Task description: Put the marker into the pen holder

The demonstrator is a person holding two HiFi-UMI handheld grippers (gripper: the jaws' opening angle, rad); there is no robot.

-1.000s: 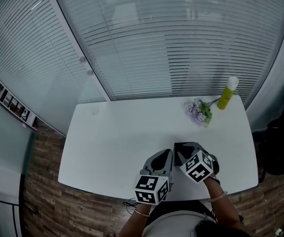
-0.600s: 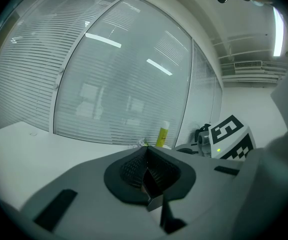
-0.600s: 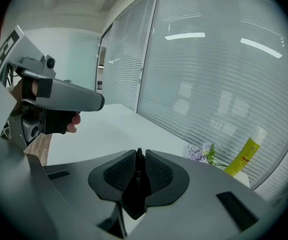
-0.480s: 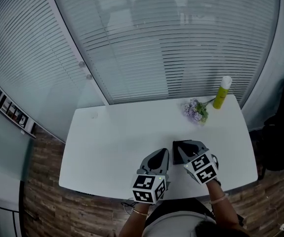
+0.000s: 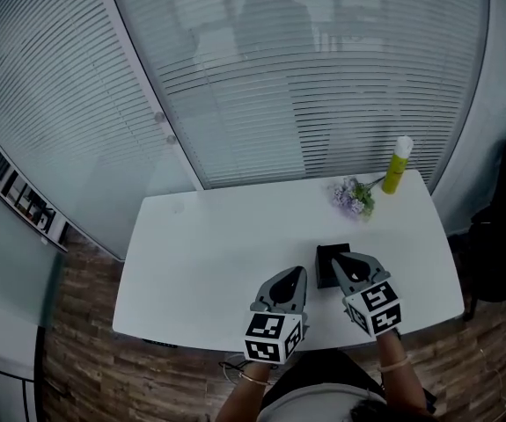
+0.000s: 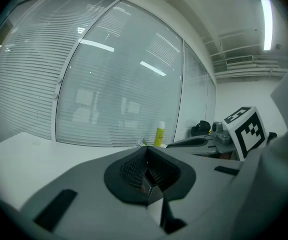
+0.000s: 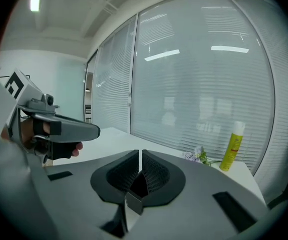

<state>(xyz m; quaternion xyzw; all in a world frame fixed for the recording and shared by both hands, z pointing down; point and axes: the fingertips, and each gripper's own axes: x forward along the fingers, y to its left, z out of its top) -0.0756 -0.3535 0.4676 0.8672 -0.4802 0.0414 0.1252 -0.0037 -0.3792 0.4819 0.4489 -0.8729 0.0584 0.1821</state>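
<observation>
A black pen holder (image 5: 325, 267) stands on the white table (image 5: 209, 244) near its front edge, partly covered by my right gripper (image 5: 336, 258). The tips of that gripper lie over the holder's right side, and its jaws are shut with nothing between them (image 7: 141, 153). My left gripper (image 5: 297, 272) hovers just left of the holder, also shut and empty (image 6: 146, 149). No marker shows in any view. The inside of the holder is hidden.
A yellow bottle with a white cap (image 5: 399, 165) stands at the table's far right corner, with a small bunch of purple flowers (image 5: 353, 196) beside it. Slatted glass walls rise behind the table. A dark chair (image 5: 499, 262) stands off the right end.
My right gripper has drawn back a little toward the front right, uncovering more of the pen holder. The left gripper has hardly moved.
</observation>
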